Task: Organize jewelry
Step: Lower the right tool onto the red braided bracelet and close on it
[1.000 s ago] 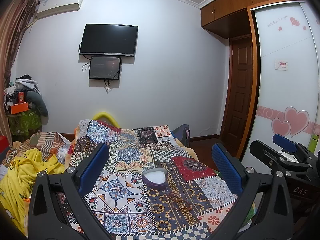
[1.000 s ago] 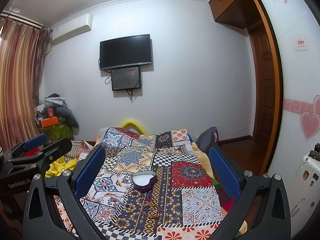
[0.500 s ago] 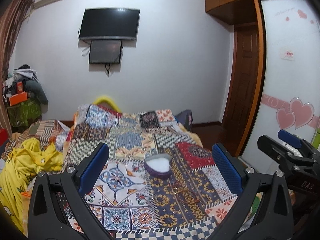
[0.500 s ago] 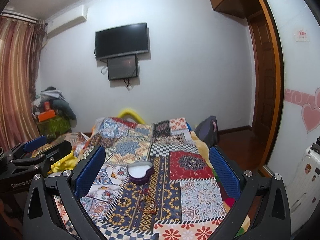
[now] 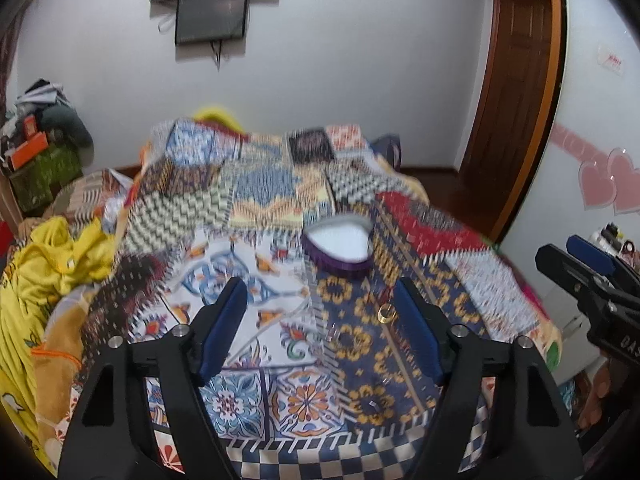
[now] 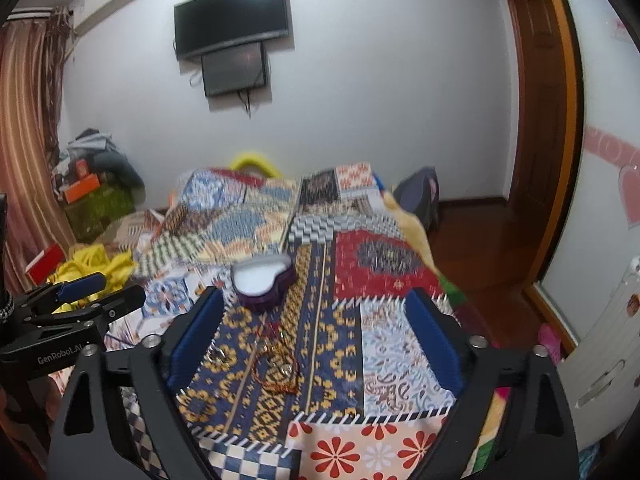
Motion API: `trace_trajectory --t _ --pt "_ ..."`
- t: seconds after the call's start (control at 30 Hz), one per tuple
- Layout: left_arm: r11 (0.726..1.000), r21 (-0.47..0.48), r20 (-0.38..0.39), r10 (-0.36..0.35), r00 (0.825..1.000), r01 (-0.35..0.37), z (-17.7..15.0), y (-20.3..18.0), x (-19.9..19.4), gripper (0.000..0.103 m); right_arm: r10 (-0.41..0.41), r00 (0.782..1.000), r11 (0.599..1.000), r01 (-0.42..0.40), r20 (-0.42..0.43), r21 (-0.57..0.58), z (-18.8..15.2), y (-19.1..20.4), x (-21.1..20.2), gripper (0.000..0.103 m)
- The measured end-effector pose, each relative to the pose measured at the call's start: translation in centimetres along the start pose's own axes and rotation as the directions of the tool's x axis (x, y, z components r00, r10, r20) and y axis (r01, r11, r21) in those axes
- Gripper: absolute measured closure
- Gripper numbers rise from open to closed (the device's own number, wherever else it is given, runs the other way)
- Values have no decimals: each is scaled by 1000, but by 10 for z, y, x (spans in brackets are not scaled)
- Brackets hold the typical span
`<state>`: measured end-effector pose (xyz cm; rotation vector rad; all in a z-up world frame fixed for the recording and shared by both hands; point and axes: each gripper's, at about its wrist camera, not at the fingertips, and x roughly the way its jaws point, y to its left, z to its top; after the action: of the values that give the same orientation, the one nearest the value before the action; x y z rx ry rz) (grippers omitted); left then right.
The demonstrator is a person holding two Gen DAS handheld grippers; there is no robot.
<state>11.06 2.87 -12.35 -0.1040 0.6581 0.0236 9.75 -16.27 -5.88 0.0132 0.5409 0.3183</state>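
A purple heart-shaped jewelry box with a white lining sits open on the patchwork quilt; it also shows in the right wrist view. Small jewelry lies in front of it: a gold ring and a red cord bracelet with a charm. My left gripper is open and empty above the quilt, the ring just inside its right finger. My right gripper is open and empty above the bracelet.
A yellow garment lies left of the quilt. A wooden door and a white wardrobe with pink hearts stand right. A TV hangs on the far wall. Clutter sits at the far left.
Both grippers have tilted down and moved closer to the quilt. The box and the jewelry now sit nearer and larger between the fingers. Both stay open.
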Motion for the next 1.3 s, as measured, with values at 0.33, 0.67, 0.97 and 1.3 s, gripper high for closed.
trace_trajectory --t 0.33,0.67,0.97,1.3 --pt "997 -7 -231 -75 970 75 -32 0 50 52 60 978 998 -60 -197 4 -34 -18 38 53" --pt "980 5 -324 -187 927 199 -52 -25 67 66 88 955 992 -112 -284 -66 -53 -7 61 63" --pt "972 26 -345 -209 915 232 -61 -34 77 88 138 934 986 -162 -328 -48 -56 0 77 63" --pt "972 8 -328 -221 918 237 -60 -28 77 94 150 915 979 -191 -375 -73 -66 14 96 63"
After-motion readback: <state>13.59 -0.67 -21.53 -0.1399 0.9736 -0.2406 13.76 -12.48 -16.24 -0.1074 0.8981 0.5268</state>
